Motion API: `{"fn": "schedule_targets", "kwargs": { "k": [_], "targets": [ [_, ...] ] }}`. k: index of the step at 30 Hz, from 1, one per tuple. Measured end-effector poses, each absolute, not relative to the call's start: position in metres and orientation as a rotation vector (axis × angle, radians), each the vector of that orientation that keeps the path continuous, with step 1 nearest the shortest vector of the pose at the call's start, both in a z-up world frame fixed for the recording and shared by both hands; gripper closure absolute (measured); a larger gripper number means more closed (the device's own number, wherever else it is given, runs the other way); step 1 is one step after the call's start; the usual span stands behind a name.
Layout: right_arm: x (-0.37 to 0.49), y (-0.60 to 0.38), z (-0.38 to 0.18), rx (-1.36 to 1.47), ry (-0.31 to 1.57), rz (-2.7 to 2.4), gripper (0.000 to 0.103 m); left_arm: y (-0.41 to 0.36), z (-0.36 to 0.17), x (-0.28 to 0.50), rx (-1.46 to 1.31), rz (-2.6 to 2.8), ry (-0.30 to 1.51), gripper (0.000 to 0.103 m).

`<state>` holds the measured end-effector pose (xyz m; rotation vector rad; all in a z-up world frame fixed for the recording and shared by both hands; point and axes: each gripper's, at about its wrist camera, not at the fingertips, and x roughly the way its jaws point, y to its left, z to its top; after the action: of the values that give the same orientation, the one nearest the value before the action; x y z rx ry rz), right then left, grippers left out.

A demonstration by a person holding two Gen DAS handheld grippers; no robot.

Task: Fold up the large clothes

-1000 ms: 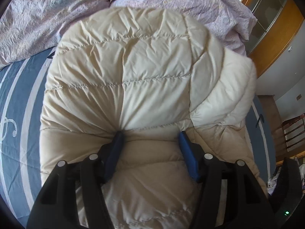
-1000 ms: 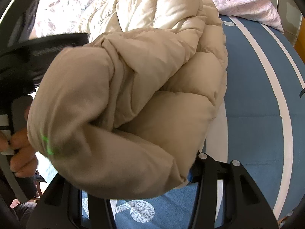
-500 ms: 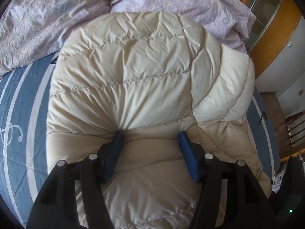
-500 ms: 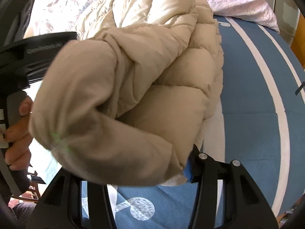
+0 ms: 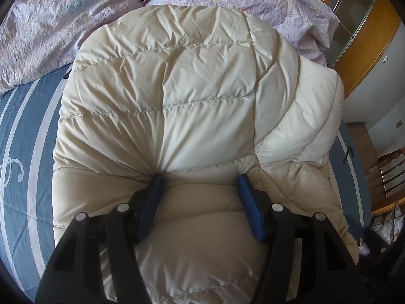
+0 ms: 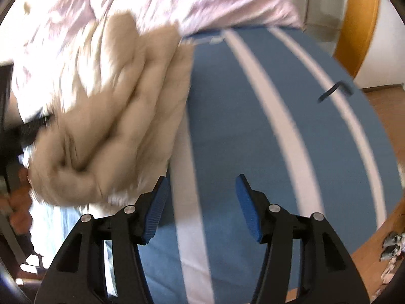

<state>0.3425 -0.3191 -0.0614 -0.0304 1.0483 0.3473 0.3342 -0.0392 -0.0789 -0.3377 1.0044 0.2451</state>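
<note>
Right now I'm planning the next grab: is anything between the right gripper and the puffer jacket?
Nothing visible. The right gripper is open and empty over the striped bed sheet; the beige puffer jacket lies just to its left, unobstructed.

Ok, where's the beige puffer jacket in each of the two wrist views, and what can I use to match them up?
Left wrist view: the beige puffer jacket fills the centre, bunched between the left gripper jaws.
Right wrist view: it sits blurred at left-centre, clear of the open right gripper.
Shared landmark: the blue and white striped bedsheet under the jacket, with the lilac duvet behind it.
</note>
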Motion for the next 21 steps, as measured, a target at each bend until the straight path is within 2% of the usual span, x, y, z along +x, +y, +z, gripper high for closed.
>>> {"fn": "schedule_targets", "kwargs": {
  "k": [4, 6, 13, 21],
  "targets": [
    [0.352, -0.305, -0.021, -0.030, 0.947, 0.406, 0.046, -0.039, -0.079, 0.333, -0.341, 0.247, 1.001, 0.043],
    [0.350, -0.271, -0.003, -0.047, 0.916, 0.442, 0.050, -0.039, -0.079, 0.333, -0.340, 0.247, 1.000, 0.043],
    [0.365, -0.227, -0.002, -0.077, 0.887, 0.530, 0.066, -0.039, -0.079, 0.331, -0.338, 0.248, 0.997, 0.043],
    [0.370, -0.203, -0.002, -0.087, 0.882, 0.575, 0.072, -0.039, -0.079, 0.331, -0.338, 0.248, 0.995, 0.043]
  ]
}}
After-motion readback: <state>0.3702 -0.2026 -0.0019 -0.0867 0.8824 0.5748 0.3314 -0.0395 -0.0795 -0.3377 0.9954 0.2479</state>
